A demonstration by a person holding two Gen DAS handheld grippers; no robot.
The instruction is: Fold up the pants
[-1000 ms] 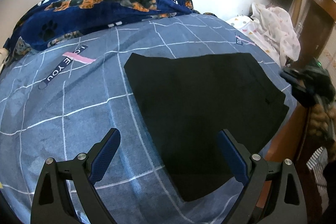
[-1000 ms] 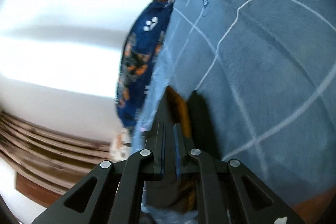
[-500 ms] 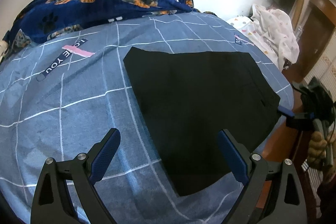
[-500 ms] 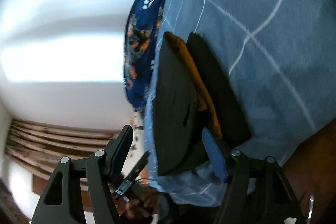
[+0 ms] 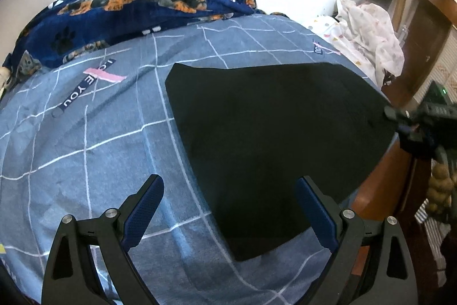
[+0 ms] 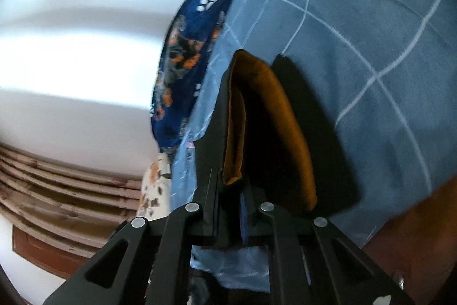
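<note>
Lying flat on a bed [image 5: 94,139] covered by a blue-grey sheet with a white grid, black pants [image 5: 271,133] are folded into a broad dark panel whose right end reaches the bed's edge. The left tongs [image 5: 228,210] hover above the near end of the pants, spread wide apart and holding nothing; one blue-padded finger is over bare sheet, the other over black cloth. At the far right of that view the right tongs [image 5: 405,125] meet the edge of the pants at the bed's side. The right wrist view shows these tongs [image 6: 228,207] closed tight on the black edge, layers parting there to reveal an orange-brown lining [image 6: 285,127]. A navy blanket with a dog print [image 5: 137,7] is bunched along the head of the bed by a white wall, and a white spotted cloth [image 5: 368,33] is heaped beyond the bed's far right corner.
</note>
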